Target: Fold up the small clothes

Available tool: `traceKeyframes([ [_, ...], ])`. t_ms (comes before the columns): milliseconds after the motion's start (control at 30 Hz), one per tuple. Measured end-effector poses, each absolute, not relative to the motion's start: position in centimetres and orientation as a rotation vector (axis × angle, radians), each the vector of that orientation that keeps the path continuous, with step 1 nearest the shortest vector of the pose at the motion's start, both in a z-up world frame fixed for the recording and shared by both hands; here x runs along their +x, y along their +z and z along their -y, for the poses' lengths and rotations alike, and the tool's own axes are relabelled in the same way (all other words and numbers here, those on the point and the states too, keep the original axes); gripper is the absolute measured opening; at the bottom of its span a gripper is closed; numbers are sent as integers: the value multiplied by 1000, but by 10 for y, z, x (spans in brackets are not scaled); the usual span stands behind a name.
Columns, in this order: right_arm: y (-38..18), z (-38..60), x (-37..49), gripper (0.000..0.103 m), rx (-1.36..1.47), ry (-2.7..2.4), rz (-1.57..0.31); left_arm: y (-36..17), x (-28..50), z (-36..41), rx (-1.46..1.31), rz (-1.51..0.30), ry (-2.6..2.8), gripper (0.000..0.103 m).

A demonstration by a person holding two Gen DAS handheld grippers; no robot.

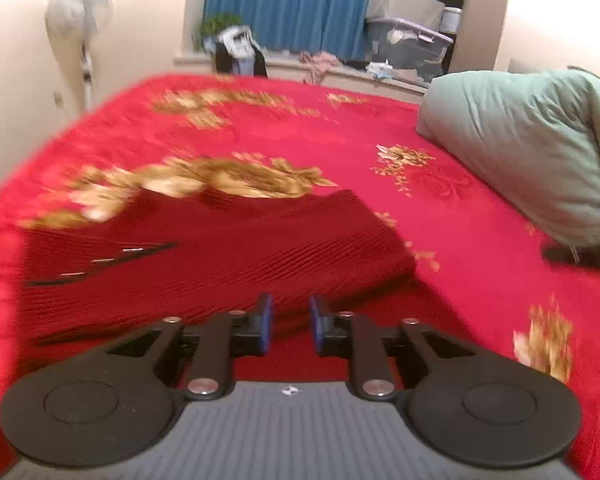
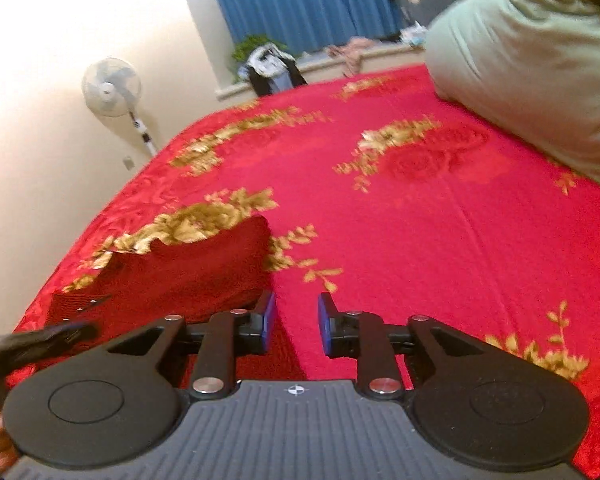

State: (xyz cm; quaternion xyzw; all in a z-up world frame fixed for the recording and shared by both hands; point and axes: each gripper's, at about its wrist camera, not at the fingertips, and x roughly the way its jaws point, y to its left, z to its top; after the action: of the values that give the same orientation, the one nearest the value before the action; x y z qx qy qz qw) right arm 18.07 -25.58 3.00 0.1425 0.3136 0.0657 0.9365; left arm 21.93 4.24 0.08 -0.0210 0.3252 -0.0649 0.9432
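a dark red knit garment (image 1: 204,248) lies flat on the bed (image 1: 460,232), which has a bright red cover with gold flowers. in the left wrist view it fills the middle and lower left of the frame. the left hand-held gripper (image 1: 290,322) hangs just above its near edge, jaws a little apart with nothing between them. in the right wrist view the garment (image 2: 188,276) sits in the lower left, and the right hand-held gripper (image 2: 297,320) is by its right edge, jaws apart and empty, over the red cover. a green pillow (image 1: 524,152) is at the right of the frame. a white fan (image 2: 112,88) stands by the wall at the upper left.
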Motion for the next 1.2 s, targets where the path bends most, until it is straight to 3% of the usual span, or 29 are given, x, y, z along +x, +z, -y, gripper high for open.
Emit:
traceKeyframes([
  [233,55,247,127,24,210,182,-449,33,68,-103,-9,-576,-39,30],
  [367,74,242,83,45,109,207,-337,22,-2,-135,-85,-527,31,35],
  [467,80,244,54,47,30,208,-271,2,-30,-159,-195,-610,114,35],
  [800,54,279,27,47,145,104,-631,-40,-19,-216,-406,-914,255,35],
  [1200,-63,273,41,48,205,131,-995,-63,-25,-214,-444,-1055,306,37],
])
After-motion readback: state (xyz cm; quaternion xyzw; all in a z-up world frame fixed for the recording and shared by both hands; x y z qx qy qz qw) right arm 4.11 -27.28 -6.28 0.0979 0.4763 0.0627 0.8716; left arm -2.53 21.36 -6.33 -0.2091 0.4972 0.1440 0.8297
